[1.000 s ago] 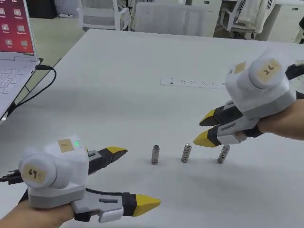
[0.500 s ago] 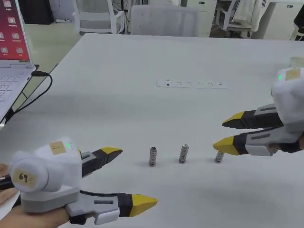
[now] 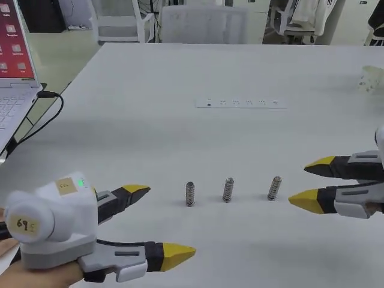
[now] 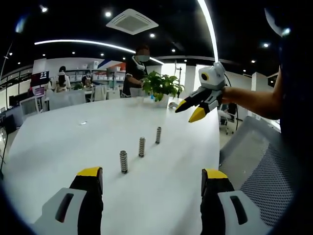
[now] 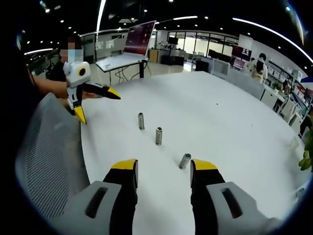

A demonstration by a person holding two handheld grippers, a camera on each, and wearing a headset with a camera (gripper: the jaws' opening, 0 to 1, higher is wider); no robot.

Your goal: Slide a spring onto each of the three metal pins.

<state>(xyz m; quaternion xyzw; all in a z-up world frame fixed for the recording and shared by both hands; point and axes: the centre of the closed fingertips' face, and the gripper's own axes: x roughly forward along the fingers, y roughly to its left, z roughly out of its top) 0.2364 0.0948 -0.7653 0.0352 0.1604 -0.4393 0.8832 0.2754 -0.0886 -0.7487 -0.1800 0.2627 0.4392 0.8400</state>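
3 springs stand in a row close to the table's near edge, abt mid-width: left spring, mid spring, right spring, the last tilted a bit. L gripper twd near-left corner, jaws wide, empty. R gripper just beside right spring, not touching, jaws part-open, empty. Laptop at left edge.
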